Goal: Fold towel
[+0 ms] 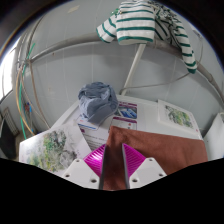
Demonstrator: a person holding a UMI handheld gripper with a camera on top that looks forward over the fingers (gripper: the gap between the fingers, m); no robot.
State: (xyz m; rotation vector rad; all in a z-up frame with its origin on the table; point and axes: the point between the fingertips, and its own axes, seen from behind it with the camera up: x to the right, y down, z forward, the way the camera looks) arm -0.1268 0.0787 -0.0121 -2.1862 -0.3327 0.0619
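Note:
A brown towel [150, 143] lies spread on the table just ahead of my fingers. A strip of it runs back between my two magenta pads [95, 157], and both fingers press on it. My gripper [113, 162] is shut on this near edge of the towel, held low over the table. The rest of the towel spreads flat ahead of and beside the fingers.
A crumpled blue-grey cloth [97, 99] sits on printed sheets [110, 115] beyond the towel. More printed sheets lie to either side [45, 150], [180, 117]. A green-and-white striped garment [150, 25] hangs from a white rack [133, 68] above the table.

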